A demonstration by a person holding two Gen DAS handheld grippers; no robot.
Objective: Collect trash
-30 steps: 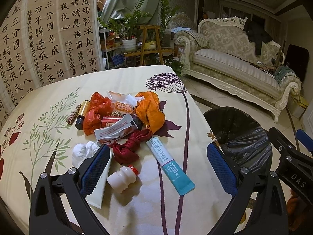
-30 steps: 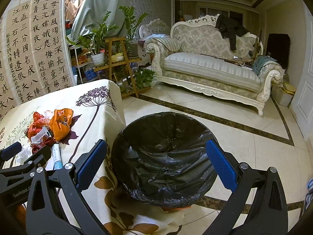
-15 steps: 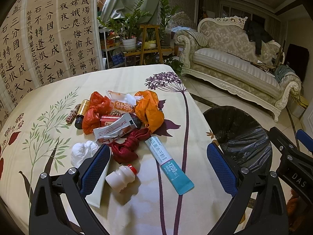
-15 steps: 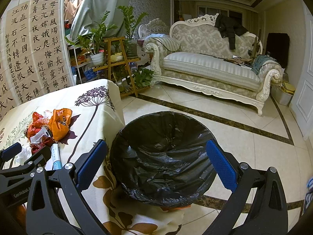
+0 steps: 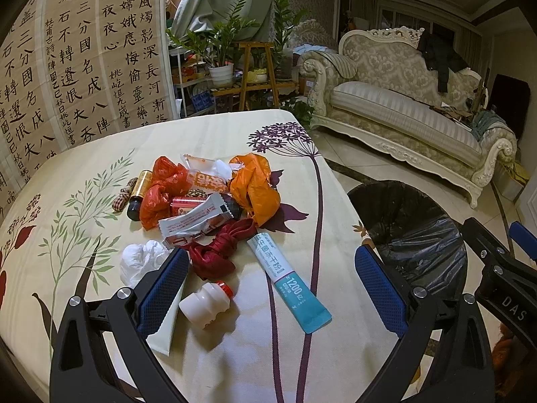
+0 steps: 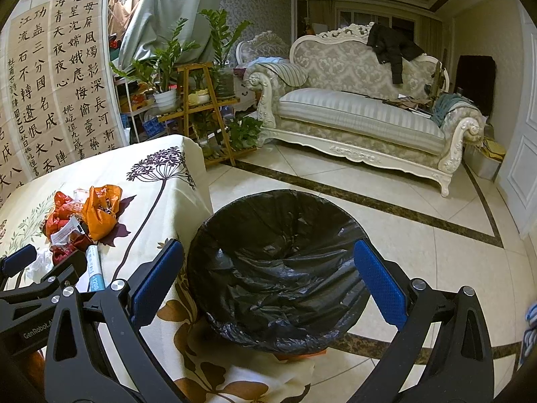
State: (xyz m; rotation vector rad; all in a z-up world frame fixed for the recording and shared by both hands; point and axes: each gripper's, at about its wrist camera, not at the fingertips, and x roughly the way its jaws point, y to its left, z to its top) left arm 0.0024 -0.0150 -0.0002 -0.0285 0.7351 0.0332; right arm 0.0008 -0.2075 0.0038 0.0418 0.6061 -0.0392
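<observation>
progress: none binned, judging by the bare black-lined round bin [image 6: 282, 268] | left tongs [image 5: 272, 285] spread, empty | right tongs [image 6: 268, 278] spread, empty | litter pile [image 5: 208, 208] mid-frame on floral-cloth worktop [image 5: 100, 174]

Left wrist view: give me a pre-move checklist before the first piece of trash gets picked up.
1. Left hand-held gripper open and holding nothing: ok.
2. Right hand-held gripper open and holding nothing: ok.
3. Nearest target free to grasp: the small white bottle lies on its side, apart from the pile, between the left fingers: ok.
4. Blue-tipped tube lies separate beside the bottle: ok.
5. Bin beside the table, black liner open, no trash visible inside: ok.
6. Left finger overlaps a cream tube; whether they touch: cannot tell.
</observation>
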